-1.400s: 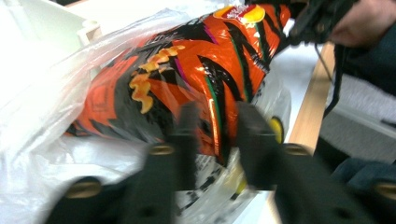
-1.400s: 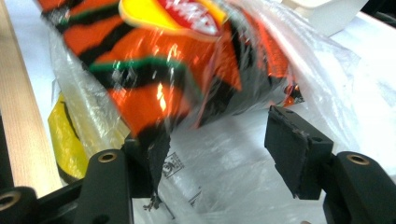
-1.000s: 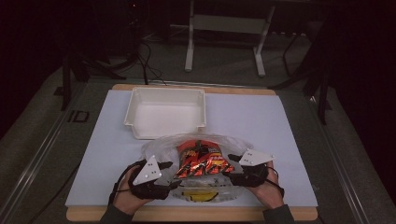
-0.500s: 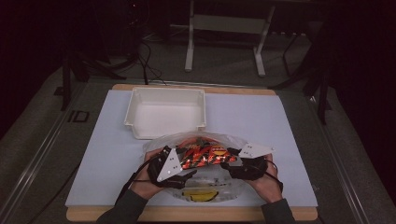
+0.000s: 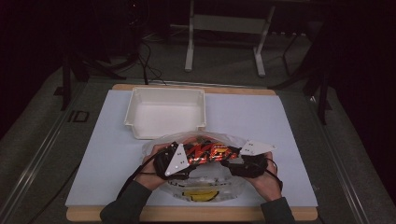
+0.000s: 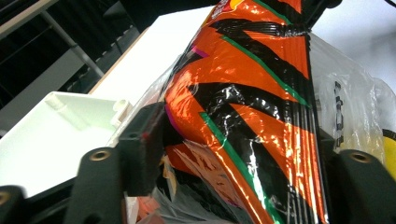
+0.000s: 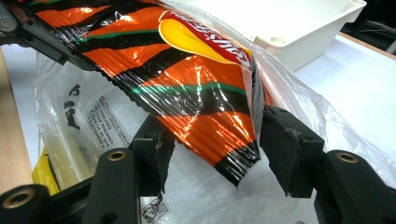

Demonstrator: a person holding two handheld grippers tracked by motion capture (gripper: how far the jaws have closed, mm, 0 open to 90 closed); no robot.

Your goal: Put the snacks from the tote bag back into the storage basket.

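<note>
Moved: left gripper (image 5: 184,161) has come inward from the near-left of the clear plastic bag (image 5: 205,179) to the left end of the snack bag (image 5: 208,151), its jaws just closing somewhat with that end between them
Snack bag place: lying near the table's (image 5: 285,140) near edge, about midway along it, atop the clear plastic bag, just in front of the white tray (image 5: 166,112)
Snack bag versus tongs: spanning between the two, left end inside the left gripper, right end inside the right gripper (image 5: 236,163)
Long axis: running left to right, roughly along the near edge, the printed face turned up
Left gripper state: in the left gripper view (image 6: 233,163) the jaws are standing wide on either side of the orange-and-black foil (image 6: 243,116); whether the pads are pressing it is not clear
Right gripper state: in the right gripper view (image 7: 212,149) the jaws are parted, the crimped end of the foil (image 7: 205,116) sitting between them with a gap on one side
Changed: snack bag is now lying flatter and more stretched between the hands
</note>
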